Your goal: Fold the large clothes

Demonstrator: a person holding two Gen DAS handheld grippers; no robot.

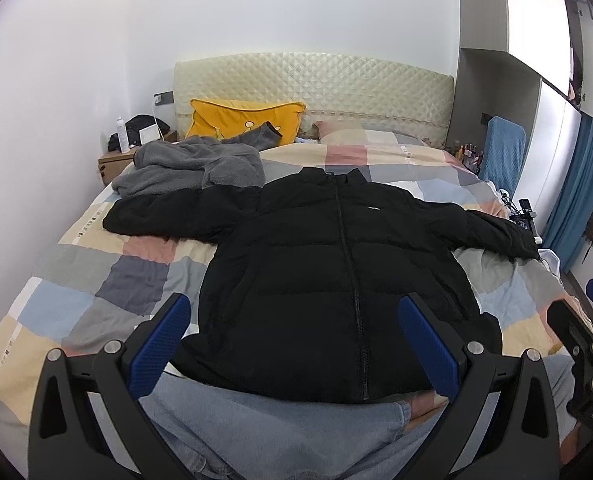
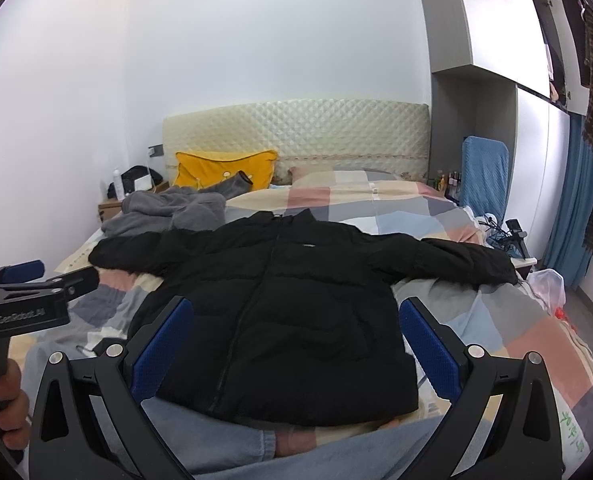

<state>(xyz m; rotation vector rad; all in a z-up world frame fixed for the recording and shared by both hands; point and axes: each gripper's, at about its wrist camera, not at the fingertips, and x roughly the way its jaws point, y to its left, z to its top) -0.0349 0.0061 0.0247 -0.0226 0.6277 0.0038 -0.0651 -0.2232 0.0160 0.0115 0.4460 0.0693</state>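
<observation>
A black puffer jacket (image 1: 336,280) lies flat, front up and zipped, on the checked bedspread (image 1: 76,300), both sleeves spread sideways; it also shows in the right wrist view (image 2: 288,320). My left gripper (image 1: 294,340) is open and empty, held above the jacket's hem. My right gripper (image 2: 296,344) is open and empty, held above the hem too; it shows at the right edge of the left wrist view (image 1: 584,312). The left gripper shows at the left edge of the right wrist view (image 2: 24,280). Light blue jeans (image 1: 256,432) lie under the jacket's hem at the near edge.
A grey fleece garment (image 1: 184,168) lies crumpled at the far left of the bed, by a yellow pillow (image 1: 244,120). A nightstand (image 1: 116,160) stands at the back left. A blue chair (image 1: 500,152) and blue curtain (image 1: 568,200) are on the right.
</observation>
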